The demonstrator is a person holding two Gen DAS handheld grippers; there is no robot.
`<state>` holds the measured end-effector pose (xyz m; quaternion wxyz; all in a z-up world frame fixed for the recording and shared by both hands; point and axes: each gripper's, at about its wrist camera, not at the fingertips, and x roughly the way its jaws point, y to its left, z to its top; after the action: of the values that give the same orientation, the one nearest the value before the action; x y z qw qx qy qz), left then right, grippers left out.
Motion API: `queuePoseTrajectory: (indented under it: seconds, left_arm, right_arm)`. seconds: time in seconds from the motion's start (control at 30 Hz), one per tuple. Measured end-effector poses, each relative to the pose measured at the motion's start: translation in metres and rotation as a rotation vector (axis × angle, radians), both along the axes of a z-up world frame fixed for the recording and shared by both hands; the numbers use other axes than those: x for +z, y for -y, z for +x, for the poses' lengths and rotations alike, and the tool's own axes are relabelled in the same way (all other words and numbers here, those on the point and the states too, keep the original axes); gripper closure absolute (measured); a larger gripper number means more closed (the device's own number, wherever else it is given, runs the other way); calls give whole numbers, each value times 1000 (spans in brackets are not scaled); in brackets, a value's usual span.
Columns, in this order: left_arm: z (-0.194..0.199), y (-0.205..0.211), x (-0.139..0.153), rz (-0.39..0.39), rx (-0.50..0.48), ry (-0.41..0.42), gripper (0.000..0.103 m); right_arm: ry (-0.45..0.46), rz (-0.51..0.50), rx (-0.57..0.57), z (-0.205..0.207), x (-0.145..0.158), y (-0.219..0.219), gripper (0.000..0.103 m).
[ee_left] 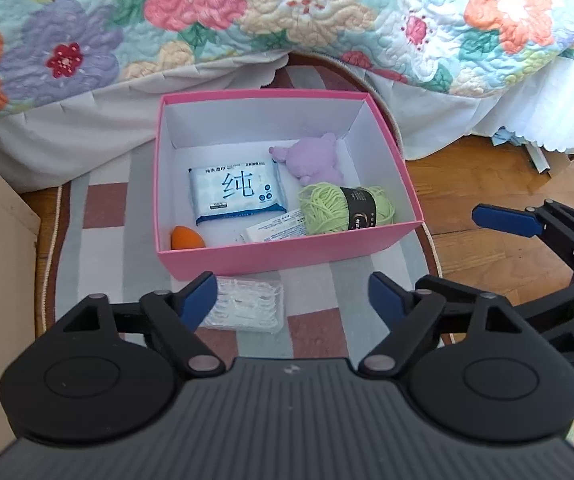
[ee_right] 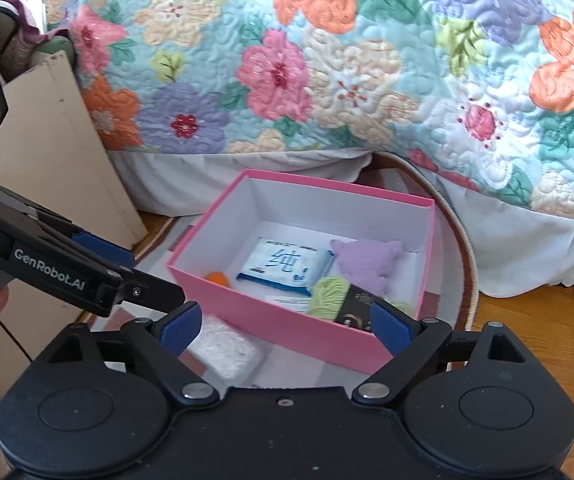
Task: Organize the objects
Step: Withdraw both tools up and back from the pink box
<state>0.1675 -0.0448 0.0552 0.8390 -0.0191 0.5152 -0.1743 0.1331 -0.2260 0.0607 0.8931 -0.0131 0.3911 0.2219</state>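
Note:
A pink box [ee_left: 287, 254] [ee_right: 247, 304] sits on a striped rug. It holds a blue-white wipes pack [ee_left: 237, 194] [ee_right: 285, 266], a purple plush [ee_left: 311, 158] [ee_right: 371, 258], green yarn [ee_left: 343, 208] [ee_right: 327, 296], an orange sponge [ee_left: 187, 238] [ee_right: 217, 278] and a white sachet [ee_left: 275, 228]. A clear pack of floss picks [ee_left: 247, 304] [ee_right: 225, 350] lies on the rug in front of the box. My left gripper [ee_left: 293, 300] is open, above the rug by the floss pack. My right gripper [ee_right: 285, 326] is open and empty near the box's front.
A flowered quilt [ee_left: 287, 8] [ee_right: 347, 60] hangs over the bed behind the box. A beige board [ee_right: 59, 152] leans at the left. Wood floor [ee_left: 487, 184] lies to the right of the rug [ee_left: 99, 208]. The right gripper [ee_left: 527, 232] shows at the right of the left wrist view.

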Motion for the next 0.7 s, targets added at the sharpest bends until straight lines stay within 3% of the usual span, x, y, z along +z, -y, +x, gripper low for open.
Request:
queuePoseTrajectory:
  seconds: [0.17, 0.4, 0.7]
  left_arm:
    - [-15, -14, 0, 20, 18, 15, 13]
    - [-31, -25, -2, -15, -8, 9, 12]
    - [-48, -24, -6, -19, -36, 67, 6]
  right_arm:
    - [11, 13, 27, -15, 4, -8, 9]
    - [46, 24, 96, -33, 9, -17, 9]
    - [95, -52, 138, -49, 5, -23, 9]
